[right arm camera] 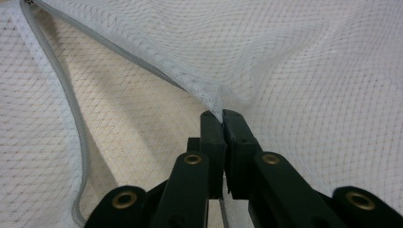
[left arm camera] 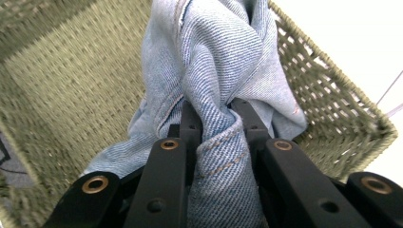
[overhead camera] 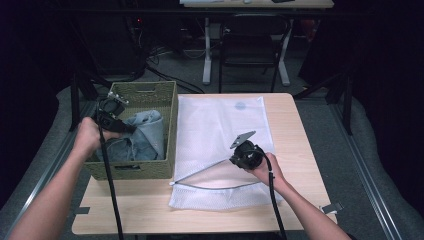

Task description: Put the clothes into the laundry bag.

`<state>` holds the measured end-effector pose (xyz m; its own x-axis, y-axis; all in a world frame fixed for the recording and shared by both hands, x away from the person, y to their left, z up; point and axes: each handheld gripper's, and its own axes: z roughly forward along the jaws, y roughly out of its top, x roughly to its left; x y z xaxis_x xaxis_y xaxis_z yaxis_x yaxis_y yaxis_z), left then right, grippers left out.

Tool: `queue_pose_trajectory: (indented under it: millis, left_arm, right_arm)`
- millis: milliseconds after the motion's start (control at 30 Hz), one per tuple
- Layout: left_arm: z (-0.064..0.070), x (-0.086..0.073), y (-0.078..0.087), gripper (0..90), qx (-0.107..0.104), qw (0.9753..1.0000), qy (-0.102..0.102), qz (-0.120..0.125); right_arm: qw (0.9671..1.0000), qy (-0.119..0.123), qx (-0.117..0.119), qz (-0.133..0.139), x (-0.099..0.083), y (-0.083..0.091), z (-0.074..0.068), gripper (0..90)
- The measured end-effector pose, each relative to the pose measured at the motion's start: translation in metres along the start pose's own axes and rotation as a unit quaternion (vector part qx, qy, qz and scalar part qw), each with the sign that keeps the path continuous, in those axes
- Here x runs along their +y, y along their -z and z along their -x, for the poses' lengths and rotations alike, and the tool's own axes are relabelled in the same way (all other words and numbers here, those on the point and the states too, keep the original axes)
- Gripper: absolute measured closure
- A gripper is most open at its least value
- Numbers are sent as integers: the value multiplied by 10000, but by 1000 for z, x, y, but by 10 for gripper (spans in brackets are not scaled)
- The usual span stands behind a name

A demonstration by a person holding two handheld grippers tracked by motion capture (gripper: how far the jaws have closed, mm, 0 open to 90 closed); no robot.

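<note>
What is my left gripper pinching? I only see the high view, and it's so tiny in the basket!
Observer: The left gripper is shut on a fold of blue denim cloth, stitched hem between the jaws.
Operator: Is the other one holding the white bag?
Observer: Yes. The right gripper pinches the upper zipper edge of the mesh bag, lifting it.
Operator: Is the bag open?
Observer: Yes, the grey zipper gapes wide, showing the bag's lower layer.

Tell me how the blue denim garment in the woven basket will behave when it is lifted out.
The blue denim garment will probably hang floppy, since it bunches into folds where the left tool pinches it. It may drag on the olive woven basket wall it leans against. Its thick seam suggests some weight.
</note>
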<state>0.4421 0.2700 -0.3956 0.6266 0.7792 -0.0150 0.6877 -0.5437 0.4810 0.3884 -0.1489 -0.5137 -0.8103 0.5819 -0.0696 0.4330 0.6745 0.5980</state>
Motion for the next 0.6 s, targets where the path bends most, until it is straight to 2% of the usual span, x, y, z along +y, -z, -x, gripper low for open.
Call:
queue_pose_trajectory:
  millis: [400,600]
  left_arm:
    - [6,14,28,777,117,9997,-154,133]
    - [7,22,40,777,169,9996,-163,178]
  right_arm:
    - [10000,-14,6,25,-1,1,2,879]
    - [10000,-31,-23,37,-1,3,2,879]
